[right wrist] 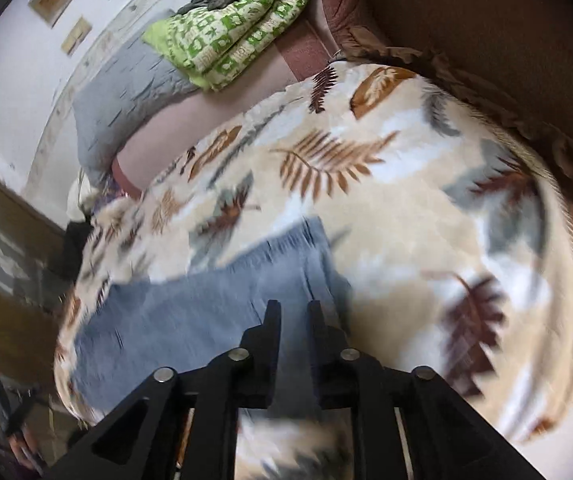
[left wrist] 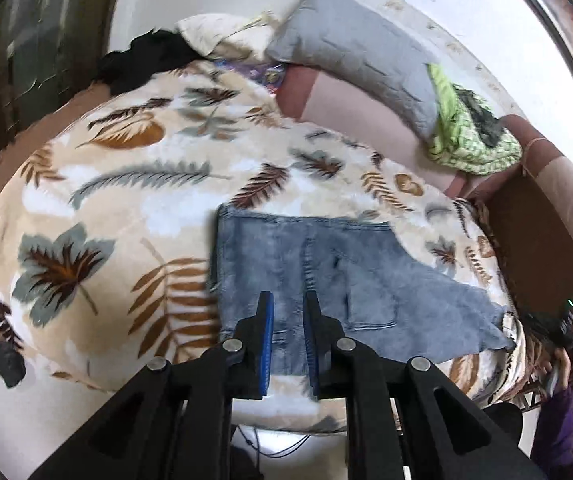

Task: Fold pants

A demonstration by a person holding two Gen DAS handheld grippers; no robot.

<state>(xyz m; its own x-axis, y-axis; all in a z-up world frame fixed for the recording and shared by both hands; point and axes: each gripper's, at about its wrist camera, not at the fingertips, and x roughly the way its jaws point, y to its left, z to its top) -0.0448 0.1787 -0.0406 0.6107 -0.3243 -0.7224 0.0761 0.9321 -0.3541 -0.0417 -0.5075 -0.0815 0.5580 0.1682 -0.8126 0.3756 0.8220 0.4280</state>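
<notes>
Left wrist view first: our left gripper point(left wrist: 288, 312) hangs over the jeans point(left wrist: 326, 276) with its blue-padded jaws nearly together and nothing caught between them. From the right wrist view, our right gripper point(right wrist: 293, 320) shows a narrow gap between its jaws, also empty, poised over the near edge of the same denim. The jeans lie on the leaf-print blanket point(left wrist: 126, 184), already doubled into a compact block with a back pocket facing up, so we judge at least one fold made; a ragged end trails off to the right, and squaring or a last fold seems left. Beyond sit a grey pillow point(left wrist: 358, 52) and a green patterned quilt point(left wrist: 474, 136). Motion blur smears the right view, so seams there are unreadable; we cannot count the layers, and the gripper bodies hide the blanket's near edge.
</notes>
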